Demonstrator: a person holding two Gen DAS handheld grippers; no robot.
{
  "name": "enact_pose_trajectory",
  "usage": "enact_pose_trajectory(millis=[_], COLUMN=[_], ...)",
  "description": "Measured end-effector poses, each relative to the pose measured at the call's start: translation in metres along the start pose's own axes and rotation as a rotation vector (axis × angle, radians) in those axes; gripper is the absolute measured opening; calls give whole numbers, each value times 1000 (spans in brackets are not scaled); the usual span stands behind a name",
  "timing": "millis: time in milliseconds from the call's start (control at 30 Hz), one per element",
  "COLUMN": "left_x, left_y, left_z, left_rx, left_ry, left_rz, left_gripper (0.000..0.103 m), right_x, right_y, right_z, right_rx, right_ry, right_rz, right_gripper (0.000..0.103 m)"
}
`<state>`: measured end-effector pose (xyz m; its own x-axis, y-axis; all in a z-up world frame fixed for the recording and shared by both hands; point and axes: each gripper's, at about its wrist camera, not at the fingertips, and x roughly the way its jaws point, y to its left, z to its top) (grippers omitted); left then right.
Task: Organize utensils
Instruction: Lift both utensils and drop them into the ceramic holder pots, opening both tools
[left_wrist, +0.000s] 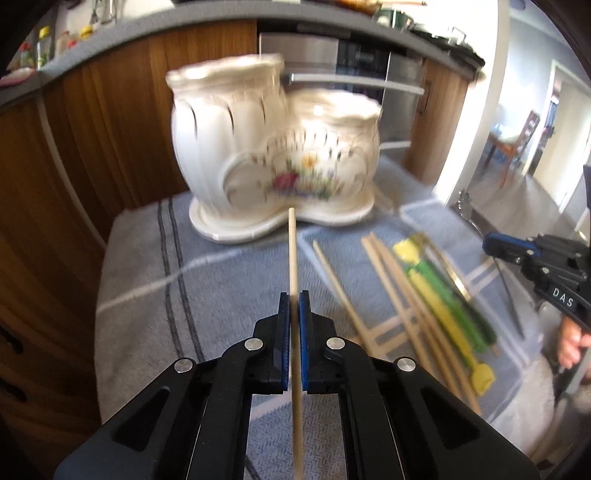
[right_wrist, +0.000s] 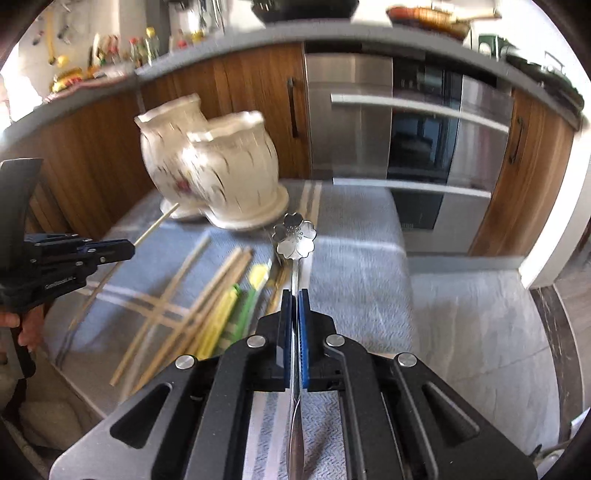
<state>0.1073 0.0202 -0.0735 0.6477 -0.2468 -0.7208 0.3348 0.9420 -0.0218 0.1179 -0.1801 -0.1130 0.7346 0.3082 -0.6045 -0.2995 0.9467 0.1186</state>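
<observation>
My left gripper (left_wrist: 294, 295) is shut on a wooden chopstick (left_wrist: 292, 251) that sticks out forward toward the white floral ceramic holder (left_wrist: 273, 147). My right gripper (right_wrist: 294, 293) is shut on a silver spoon with a flower-shaped end (right_wrist: 295, 236). The two-pot holder (right_wrist: 214, 162) stands at the back of the blue cloth. Loose wooden chopsticks (left_wrist: 399, 295), (right_wrist: 207, 291) and yellow and green utensils (left_wrist: 439, 295), (right_wrist: 229, 317) lie on the cloth between the grippers. The right gripper (left_wrist: 491, 245) shows at the right edge of the left wrist view, and the left gripper (right_wrist: 127, 245) at the left edge of the right wrist view.
A blue striped cloth (left_wrist: 221, 266) covers the table. Behind it run wooden cabinets (right_wrist: 240, 96) and a steel oven (right_wrist: 413, 140) under a grey counter. A person's hand (left_wrist: 572, 343) holds the right gripper.
</observation>
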Motion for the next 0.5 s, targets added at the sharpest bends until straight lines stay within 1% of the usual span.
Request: enact_pose_trajectory(millis=[167, 300, 433, 500], left_x=[-22, -34, -41, -48], left_y=[4, 7, 7, 8], left_z=[7, 11, 13, 16], left_rx=[-16, -22, -14, -12], left_ry=[-100, -144, -176, -207], left_rz=[-40, -53, -48, -51], left_gripper=[5, 5, 5, 5], right_x=[-22, -31, -39, -39], right_y=[6, 16, 25, 29], right_z=[6, 11, 17, 22], right_rx=[-20, -61, -84, -94], right_ry=[-114, -194, -248, -268], right_rz=[15, 26, 42, 42], right_gripper=[3, 3, 3, 3])
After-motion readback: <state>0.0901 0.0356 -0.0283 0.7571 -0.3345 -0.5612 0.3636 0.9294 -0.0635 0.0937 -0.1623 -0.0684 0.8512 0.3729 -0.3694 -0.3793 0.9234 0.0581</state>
